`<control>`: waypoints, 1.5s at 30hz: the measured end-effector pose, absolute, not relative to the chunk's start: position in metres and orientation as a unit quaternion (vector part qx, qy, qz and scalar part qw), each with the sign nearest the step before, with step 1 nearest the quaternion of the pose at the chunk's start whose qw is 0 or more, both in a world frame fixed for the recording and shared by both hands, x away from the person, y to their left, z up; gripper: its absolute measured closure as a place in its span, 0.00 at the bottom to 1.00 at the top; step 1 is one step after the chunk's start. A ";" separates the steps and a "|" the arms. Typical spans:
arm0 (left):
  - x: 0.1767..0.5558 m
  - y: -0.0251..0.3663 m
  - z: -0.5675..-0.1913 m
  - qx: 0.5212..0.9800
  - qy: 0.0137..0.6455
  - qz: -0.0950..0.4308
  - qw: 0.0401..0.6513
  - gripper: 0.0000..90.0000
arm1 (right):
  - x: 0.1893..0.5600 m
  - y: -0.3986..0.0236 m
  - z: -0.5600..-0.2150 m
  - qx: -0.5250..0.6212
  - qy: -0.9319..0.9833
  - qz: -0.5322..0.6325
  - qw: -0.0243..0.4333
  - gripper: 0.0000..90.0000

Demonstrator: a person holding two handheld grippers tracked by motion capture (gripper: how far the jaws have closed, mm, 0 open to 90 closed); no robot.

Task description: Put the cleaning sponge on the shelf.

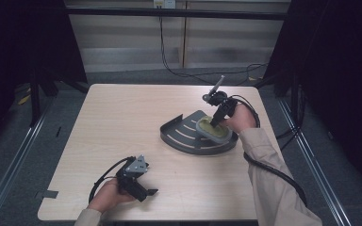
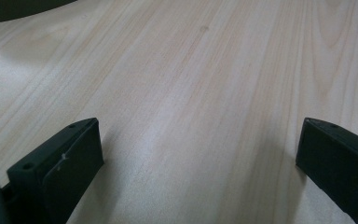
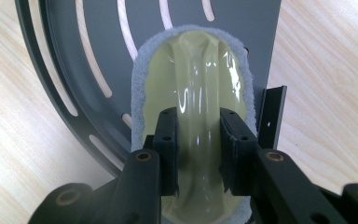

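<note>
The pale yellow-green scrubber with glossy handle ridge and grey fuzzy rim (image 3: pixel 193 93) lies in the dark grey slotted metal tray (image 3: pixel 65 56). The right claw (image 3: pixel 199 140) pinches this slippery ridge; it may slip, I think. The left claw (image 2: pixel 200 154) rests released over the light wooden table (image 1: pixel 122 117).

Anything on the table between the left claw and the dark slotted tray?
Nothing: high view shows bare pale wood between the left claw and the dark grey slotted metal tray.

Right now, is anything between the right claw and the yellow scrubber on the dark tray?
Nothing visible. The right claw is already shut on the scrubber's handle, which lies on the slotted tray.
</note>
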State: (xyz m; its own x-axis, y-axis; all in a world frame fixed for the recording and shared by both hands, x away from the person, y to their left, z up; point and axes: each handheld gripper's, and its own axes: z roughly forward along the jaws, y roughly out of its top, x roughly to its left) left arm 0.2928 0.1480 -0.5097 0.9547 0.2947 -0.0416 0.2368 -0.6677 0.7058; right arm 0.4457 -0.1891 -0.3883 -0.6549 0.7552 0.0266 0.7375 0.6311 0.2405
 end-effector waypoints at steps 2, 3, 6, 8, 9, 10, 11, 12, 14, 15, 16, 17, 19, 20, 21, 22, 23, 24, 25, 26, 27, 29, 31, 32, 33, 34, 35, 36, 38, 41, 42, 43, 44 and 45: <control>0.293 0.148 -0.510 0.912 0.146 0.038 0.381 0.00 | 0.446 -0.190 -0.390 0.414 0.902 0.117 0.037 0.79; 0.293 0.148 -0.510 0.912 0.146 0.038 0.381 0.00 | 0.446 -0.190 -0.391 0.416 0.901 0.118 0.038 0.79; 0.293 0.148 -0.510 0.912 0.146 0.038 0.381 0.00 | 0.446 -0.192 -0.394 0.417 0.900 0.123 0.040 0.79; 0.293 0.148 -0.510 0.912 0.146 0.038 0.381 0.00 | 0.447 -0.194 -0.396 0.421 0.898 0.123 0.039 0.79; 0.293 0.148 -0.510 0.912 0.146 0.038 0.381 0.00 | 0.447 -0.194 -0.397 0.422 0.898 0.122 0.038 0.79; 0.293 0.148 -0.510 0.912 0.146 0.039 0.381 0.00 | 0.448 -0.195 -0.399 0.424 0.897 0.123 0.039 0.79; 0.293 0.148 -0.510 0.912 0.146 0.039 0.381 0.00 | 0.448 -0.195 -0.400 0.423 0.897 0.122 0.039 0.79; 0.293 0.148 -0.510 0.912 0.146 0.039 0.381 0.00 | 0.448 -0.195 -0.402 0.424 0.897 0.121 0.038 0.79; 0.293 0.148 -0.510 0.912 0.146 0.039 0.381 0.00 | 0.448 -0.196 -0.403 0.426 0.896 0.119 0.040 0.79; 0.293 0.148 -0.510 0.912 0.146 0.039 0.381 0.00 | 0.449 -0.196 -0.404 0.426 0.896 0.117 0.041 0.79; 0.293 0.148 -0.510 0.912 0.146 0.039 0.381 0.00 | 0.449 -0.196 -0.404 0.426 0.896 0.117 0.041 0.79; 0.293 0.148 -0.510 0.912 0.146 0.039 0.381 0.00 | 0.450 -0.197 -0.405 0.427 0.896 0.114 0.039 0.79; 0.293 0.148 -0.510 0.912 0.146 0.039 0.381 0.00 | 0.450 -0.197 -0.406 0.429 0.895 0.115 0.039 0.79; 0.293 0.148 -0.510 0.912 0.146 0.039 0.381 0.00 | 0.450 -0.199 -0.408 0.433 0.893 0.114 0.039 0.79; 0.293 0.148 -0.510 0.912 0.146 0.039 0.381 0.00 | 0.450 -0.199 -0.408 0.433 0.893 0.114 0.039 0.79; 0.293 0.148 -0.510 0.912 0.146 0.038 0.381 0.00 | 0.450 -0.199 -0.410 0.435 0.892 0.114 0.041 0.79; 0.293 0.148 -0.510 0.912 0.146 0.039 0.381 0.00 | 0.451 -0.200 -0.410 0.437 0.891 0.115 0.041 0.79; 0.293 0.148 -0.510 0.912 0.146 0.039 0.381 0.00 | 0.451 -0.200 -0.410 0.437 0.891 0.115 0.041 0.79; 0.293 0.148 -0.510 0.912 0.146 0.039 0.381 0.00 | 0.451 -0.201 -0.411 0.436 0.892 0.114 0.038 0.79; 0.293 0.148 -0.510 0.912 0.146 0.039 0.381 0.00 | 0.451 -0.201 -0.411 0.437 0.891 0.115 0.040 0.79; 0.293 0.148 -0.510 0.912 0.146 0.039 0.381 0.00 | 0.451 -0.201 -0.411 0.437 0.891 0.115 0.040 0.79; 0.293 0.148 -0.510 0.912 0.146 0.039 0.381 0.00 | 0.451 -0.201 -0.412 0.437 0.891 0.114 0.039 0.79; 0.293 0.148 -0.510 0.912 0.146 0.039 0.381 0.00 | 0.452 -0.202 -0.414 0.437 0.891 0.118 0.039 0.79; 0.293 0.148 -0.510 0.912 0.146 0.039 0.381 0.00 | 0.452 -0.202 -0.414 0.437 0.891 0.118 0.039 0.79; 0.292 0.148 -0.510 0.912 0.147 0.040 0.381 0.00 | 0.451 -0.202 -0.415 0.439 0.890 0.116 0.039 0.79; 0.292 0.148 -0.510 0.912 0.147 0.040 0.381 0.00 | 0.451 -0.202 -0.415 0.439 0.890 0.116 0.039 0.79; 0.292 0.148 -0.510 0.912 0.147 0.040 0.381 0.00 | 0.452 -0.202 -0.416 0.438 0.891 0.115 0.039 0.79; 0.293 0.148 -0.510 0.912 0.146 0.039 0.381 0.00 | 0.451 -0.203 -0.417 0.441 0.889 0.115 0.040 0.79; 0.293 0.148 -0.510 0.912 0.146 0.039 0.380 0.00 | 0.451 -0.204 -0.419 0.444 0.888 0.114 0.039 0.79; 0.293 0.148 -0.510 0.912 0.146 0.039 0.381 0.00 | 0.451 -0.206 -0.421 0.446 0.887 0.113 0.038 0.79; 0.293 0.148 -0.510 0.912 0.146 0.039 0.381 0.00 | 0.451 -0.206 -0.421 0.450 0.885 0.111 0.038 0.79; 0.293 0.148 -0.510 0.912 0.146 0.039 0.381 0.00 | 0.451 -0.206 -0.421 0.449 0.886 0.110 0.038 0.79; 0.293 0.148 -0.510 0.912 0.146 0.039 0.381 0.00 | 0.451 -0.206 -0.421 0.449 0.886 0.110 0.038 0.79; 0.293 0.148 -0.510 0.912 0.146 0.039 0.381 0.00 | 0.451 -0.207 -0.421 0.448 0.887 0.110 0.037 0.79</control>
State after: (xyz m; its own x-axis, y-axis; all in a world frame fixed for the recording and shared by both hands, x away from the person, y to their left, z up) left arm 0.2926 0.1479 -0.5098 0.9543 0.2961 -0.0405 0.2370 -0.6674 0.7060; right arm 0.4512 -0.2068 -0.4212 -0.5960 0.8023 0.0322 0.7859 0.5746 0.2284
